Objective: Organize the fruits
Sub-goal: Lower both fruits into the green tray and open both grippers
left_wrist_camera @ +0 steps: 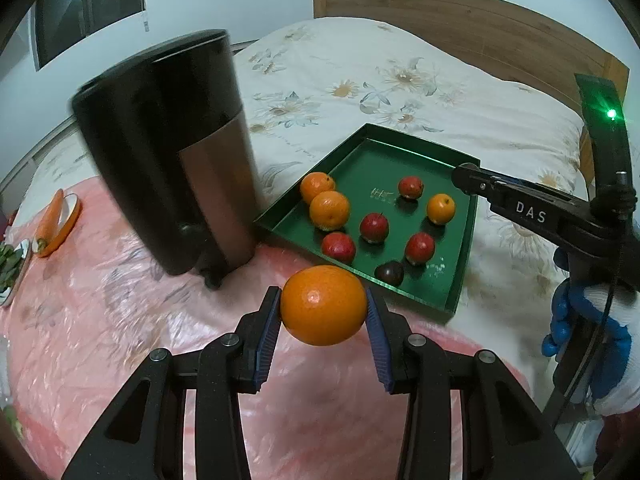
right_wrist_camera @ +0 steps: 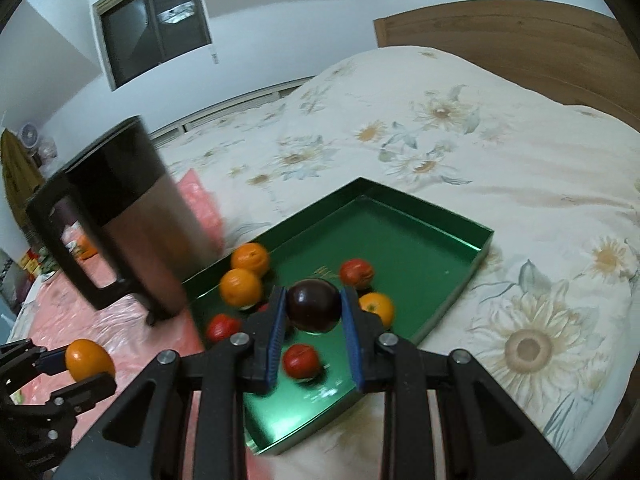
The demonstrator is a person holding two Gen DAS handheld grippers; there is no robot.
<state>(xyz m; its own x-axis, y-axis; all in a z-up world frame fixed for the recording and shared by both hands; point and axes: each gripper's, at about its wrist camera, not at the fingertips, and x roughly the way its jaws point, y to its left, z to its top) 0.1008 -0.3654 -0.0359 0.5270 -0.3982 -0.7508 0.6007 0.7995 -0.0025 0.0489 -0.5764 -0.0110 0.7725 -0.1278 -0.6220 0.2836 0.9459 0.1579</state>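
Grippers both loaded | my left gripper [left_wrist_camera: 323, 307] pinches an orange [left_wrist_camera: 323, 305] above the pink plastic cover [left_wrist_camera: 120, 320], near the green tray [left_wrist_camera: 400, 160] | my right gripper [right_wrist_camera: 313, 307] pinches a dark plum [right_wrist_camera: 314, 304] over that tray | three oranges, four red fruits and another dark fruit [left_wrist_camera: 390, 273] lie inside | black jug [left_wrist_camera: 168, 152] beside tray

An orange [left_wrist_camera: 323, 305] sits clamped in the left claw [left_wrist_camera: 323, 312]; a dark plum [right_wrist_camera: 314, 305] in the right claw [right_wrist_camera: 314, 312], above the green tray [right_wrist_camera: 420, 216] of oranges and red fruits.
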